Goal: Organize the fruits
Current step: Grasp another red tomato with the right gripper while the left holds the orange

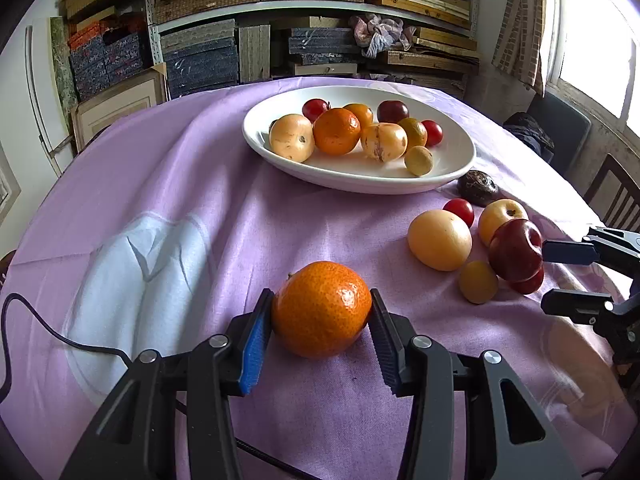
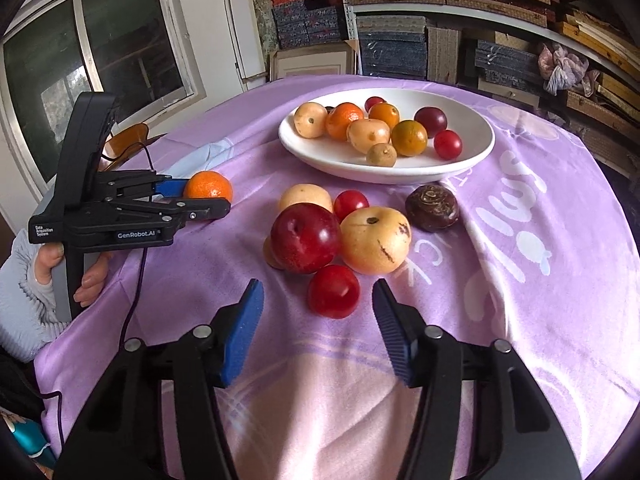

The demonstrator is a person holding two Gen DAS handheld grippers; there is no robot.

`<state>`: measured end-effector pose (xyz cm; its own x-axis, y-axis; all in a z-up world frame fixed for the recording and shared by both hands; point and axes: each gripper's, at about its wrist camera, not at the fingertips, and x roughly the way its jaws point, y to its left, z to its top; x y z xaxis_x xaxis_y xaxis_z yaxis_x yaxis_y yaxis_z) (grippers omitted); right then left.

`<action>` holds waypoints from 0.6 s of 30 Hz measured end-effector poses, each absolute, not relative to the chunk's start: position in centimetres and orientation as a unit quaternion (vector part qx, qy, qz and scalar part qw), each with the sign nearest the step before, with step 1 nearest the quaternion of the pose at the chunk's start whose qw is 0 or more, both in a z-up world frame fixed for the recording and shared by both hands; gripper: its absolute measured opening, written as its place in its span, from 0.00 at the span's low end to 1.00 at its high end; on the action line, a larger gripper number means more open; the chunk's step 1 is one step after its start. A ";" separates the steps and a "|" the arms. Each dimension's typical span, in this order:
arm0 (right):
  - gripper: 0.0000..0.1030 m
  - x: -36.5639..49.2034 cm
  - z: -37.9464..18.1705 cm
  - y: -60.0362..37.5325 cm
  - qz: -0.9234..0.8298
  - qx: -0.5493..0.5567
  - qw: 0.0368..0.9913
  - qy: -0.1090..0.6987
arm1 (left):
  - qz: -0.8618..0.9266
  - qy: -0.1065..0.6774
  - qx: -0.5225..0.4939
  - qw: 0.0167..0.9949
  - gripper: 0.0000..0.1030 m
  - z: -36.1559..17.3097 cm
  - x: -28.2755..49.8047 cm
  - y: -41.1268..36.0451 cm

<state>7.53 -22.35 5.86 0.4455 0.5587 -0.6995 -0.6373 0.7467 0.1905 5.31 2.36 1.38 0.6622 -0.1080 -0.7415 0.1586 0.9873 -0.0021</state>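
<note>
mandarin (image 1: 322, 309) clamped between left gripper (image 1: 322, 334) pads

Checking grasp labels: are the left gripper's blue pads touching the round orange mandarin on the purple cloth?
Touching. In the left wrist view both pads of the left gripper press against the sides of the round orange mandarin, with no gap on either side.

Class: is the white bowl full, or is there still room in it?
Room left. Fruit fills the far half of the bowl; its near floor is bare.
</note>
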 end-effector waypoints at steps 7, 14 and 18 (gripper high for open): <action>0.48 8.4 5.4 -21.9 0.353 -0.056 0.843 0.403 | -0.073 0.403 0.033 0.912 0.46 1.3 5.3 2.2; 0.42 8.9 5.0 -21.9 0.351 -0.051 0.837 0.416 | -0.073 0.403 0.034 0.912 0.46 1.3 5.3 2.2; 0.36 9.1 4.8 -21.9 0.350 -0.051 0.836 0.420 | -0.073 0.403 0.034 0.912 0.46 1.3 5.3 2.2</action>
